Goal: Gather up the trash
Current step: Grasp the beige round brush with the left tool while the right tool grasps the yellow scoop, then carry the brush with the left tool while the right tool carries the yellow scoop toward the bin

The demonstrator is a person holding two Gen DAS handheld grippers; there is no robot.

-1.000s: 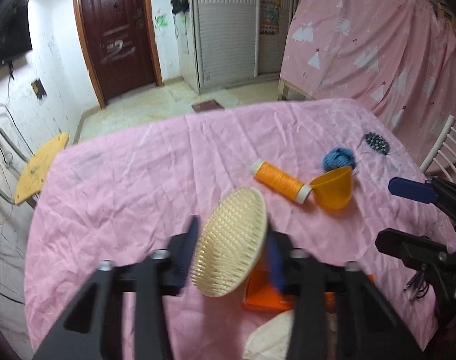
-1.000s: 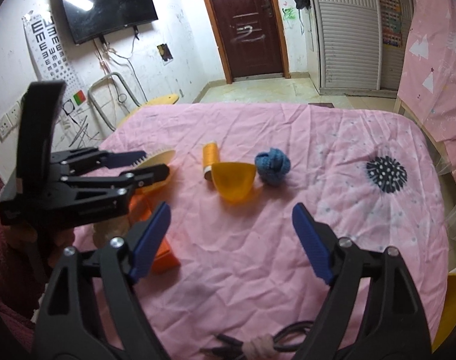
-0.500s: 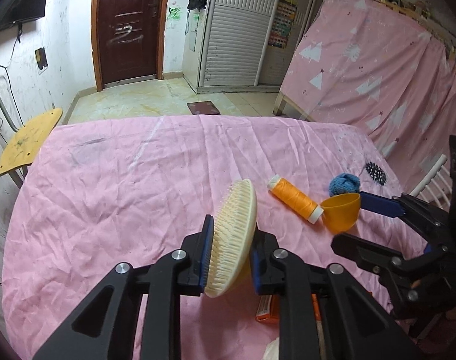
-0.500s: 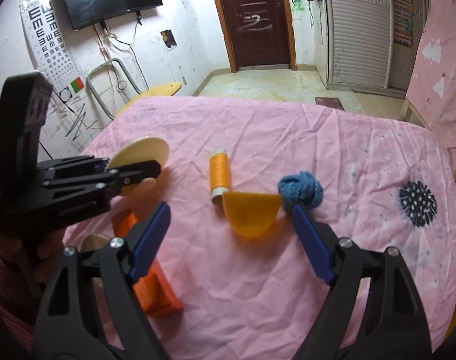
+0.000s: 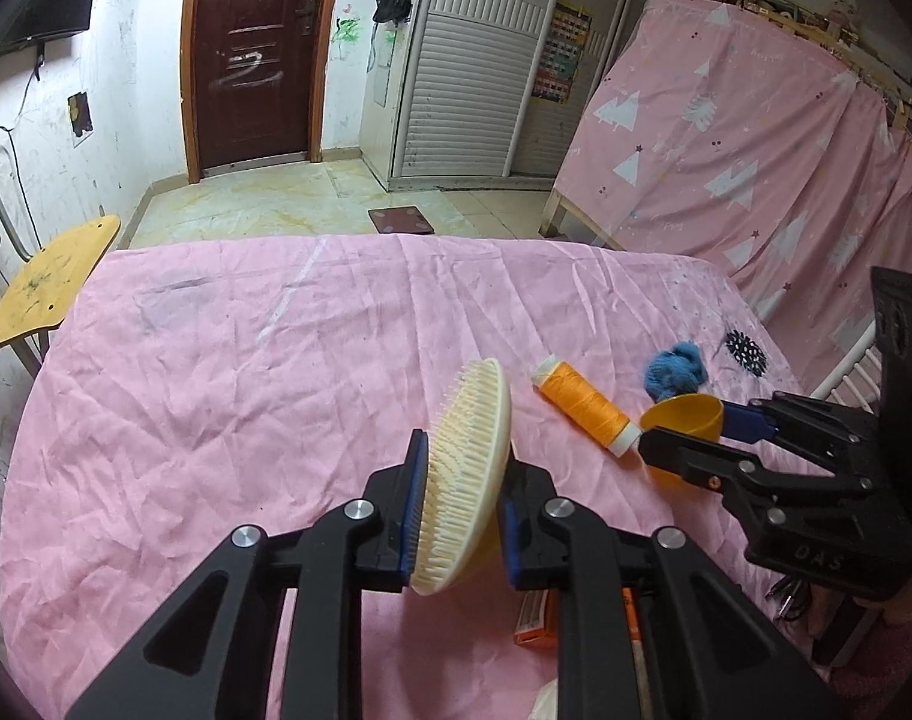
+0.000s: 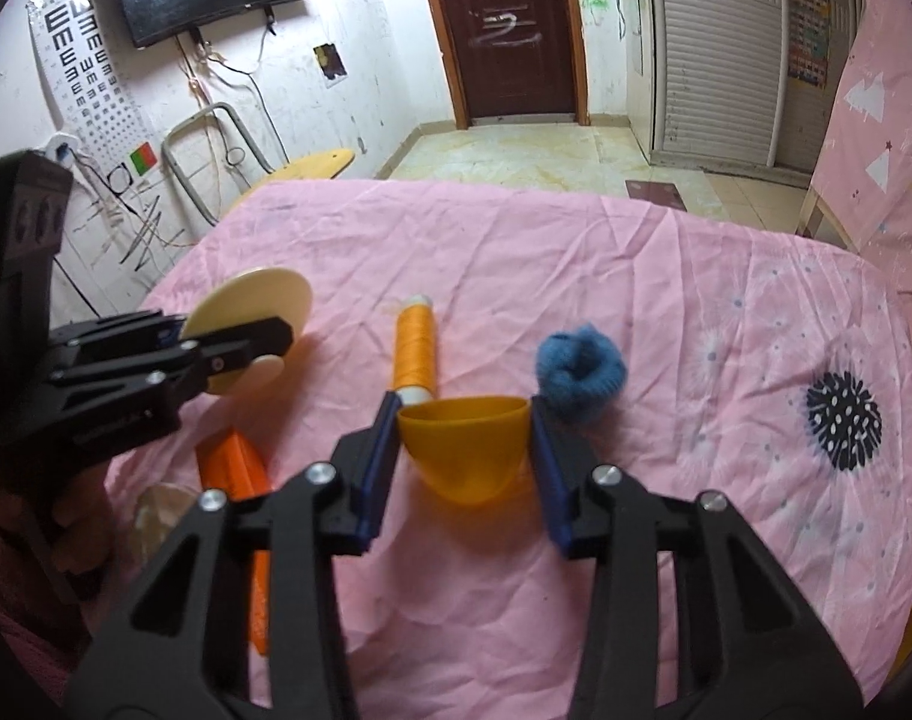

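My left gripper (image 5: 459, 516) is shut on a cream oval bristle brush (image 5: 468, 468) and holds it on edge above the pink tablecloth (image 5: 246, 372); the brush also shows in the right wrist view (image 6: 252, 312). My right gripper (image 6: 462, 468) has its blue pads on both sides of a yellow funnel-shaped cup (image 6: 465, 450) lying on the cloth, close to its rim or touching it. The cup also shows in the left wrist view (image 5: 684, 420). An orange thread spool (image 6: 414, 354) and a blue yarn ball (image 6: 579, 375) lie just beyond the cup.
An orange box (image 6: 240, 480) and a pale object (image 6: 162, 510) lie near the front left of the table. A black spiky patch (image 6: 843, 420) sits at the right. A yellow chair (image 5: 54, 276) stands beyond the table's left edge.
My left gripper closed on the brush and lifted it upright. My right gripper moved forward to the yellow cup and narrowed around it.
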